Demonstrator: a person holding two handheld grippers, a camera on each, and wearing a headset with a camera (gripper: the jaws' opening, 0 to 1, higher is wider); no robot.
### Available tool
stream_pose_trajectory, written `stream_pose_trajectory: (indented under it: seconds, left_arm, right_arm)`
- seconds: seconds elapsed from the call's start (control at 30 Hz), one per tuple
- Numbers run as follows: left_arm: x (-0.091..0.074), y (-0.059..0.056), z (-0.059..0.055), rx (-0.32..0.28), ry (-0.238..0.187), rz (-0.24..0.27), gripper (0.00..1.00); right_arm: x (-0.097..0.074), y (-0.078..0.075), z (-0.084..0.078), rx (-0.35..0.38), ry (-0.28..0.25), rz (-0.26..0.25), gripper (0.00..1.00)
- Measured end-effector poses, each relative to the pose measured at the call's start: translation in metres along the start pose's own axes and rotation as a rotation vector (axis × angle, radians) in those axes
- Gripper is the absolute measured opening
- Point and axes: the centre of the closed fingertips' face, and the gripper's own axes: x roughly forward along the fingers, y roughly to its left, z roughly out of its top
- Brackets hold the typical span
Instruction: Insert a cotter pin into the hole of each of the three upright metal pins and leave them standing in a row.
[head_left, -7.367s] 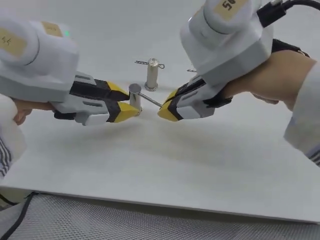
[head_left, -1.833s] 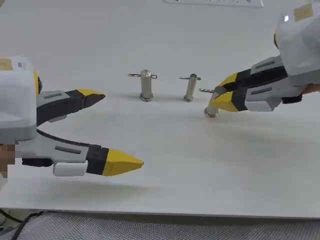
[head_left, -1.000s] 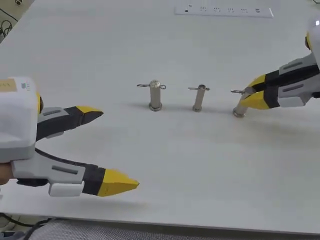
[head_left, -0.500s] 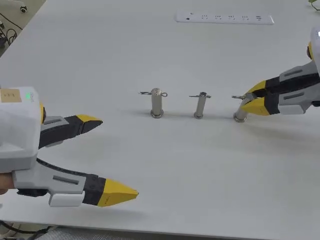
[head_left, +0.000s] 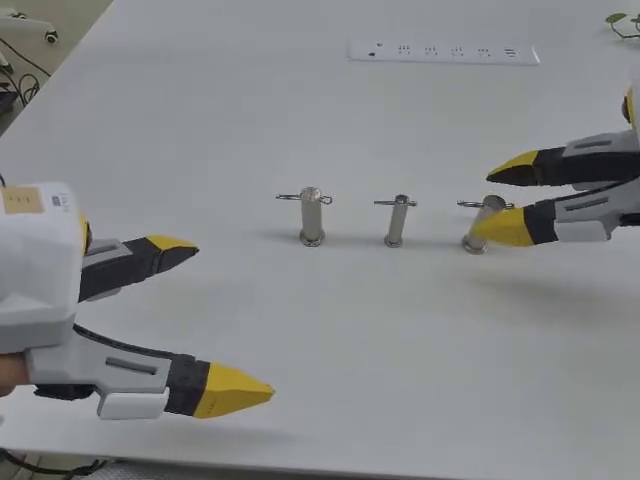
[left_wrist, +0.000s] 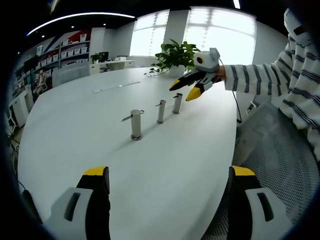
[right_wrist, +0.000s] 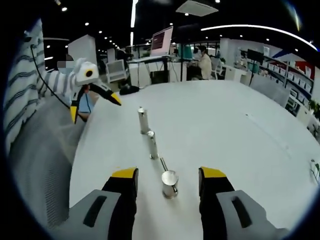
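Here, three metal pins are seen standing in a row on the white tabletop (head_left: 330, 340) in the head view: the left pin (head_left: 312, 220), the middle pin (head_left: 397, 224) and the right pin (head_left: 482, 226). Each is crossed near its top by a cotter pin (head_left: 290, 197). The right gripper (head_left: 480, 205) is held at the right pin with its fingers spread wide and nothing gripped. From the head view the lower finger overlaps the pin's foot, so contact cannot be judged there. In the right gripper view the matter is settled: the right pin is seen standing between the two fingers with a gap on either side, and the row runs away behind it. The left gripper (head_left: 235, 320) is held low at the near left, well apart from the pins, its fingers wide open and empty. A power strip (head_left: 443, 52) is seen at the far edge in the head view. In the left gripper view the row is seen end-on, and a striped sleeve (left_wrist: 260, 80) and a potted plant (left_wrist: 175, 52) are shown beyond it.
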Motion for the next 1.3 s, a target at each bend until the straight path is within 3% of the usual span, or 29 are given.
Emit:
stream_pose_trajectory:
  seconds: [0.2, 0.37, 0.5, 0.63, 0.97, 1.3]
  left_arm:
    - [-0.005, 0.005, 0.005, -0.012, -0.026, 0.034, 0.99]
    - [-0.007, 0.003, 0.007, -0.015, -0.040, 0.041, 0.99]
    - [-0.008, 0.000, 0.006, -0.010, -0.036, 0.039, 0.99]
    - [-0.009, -0.001, 0.005, -0.007, -0.031, 0.040, 0.99]
    - [-0.013, -0.004, 0.001, -0.005, -0.018, 0.055, 0.99]
    - [-0.016, -0.011, -0.007, -0.026, -0.001, 0.063, 0.99]
  right_arm:
    - [-0.015, 0.009, 0.009, 0.061, -0.077, -0.060, 0.66]
    - [-0.029, 0.027, 0.007, 0.134, -0.125, -0.088, 0.77]
    - [-0.035, 0.037, -0.009, 0.145, -0.093, -0.118, 0.81]
    - [-0.045, 0.046, -0.017, 0.221, -0.126, -0.155, 0.87]
    - [-0.066, 0.057, -0.032, 0.314, -0.173, -0.227, 0.93]
    - [-0.077, 0.066, -0.042, 0.363, -0.166, -0.268, 0.95]
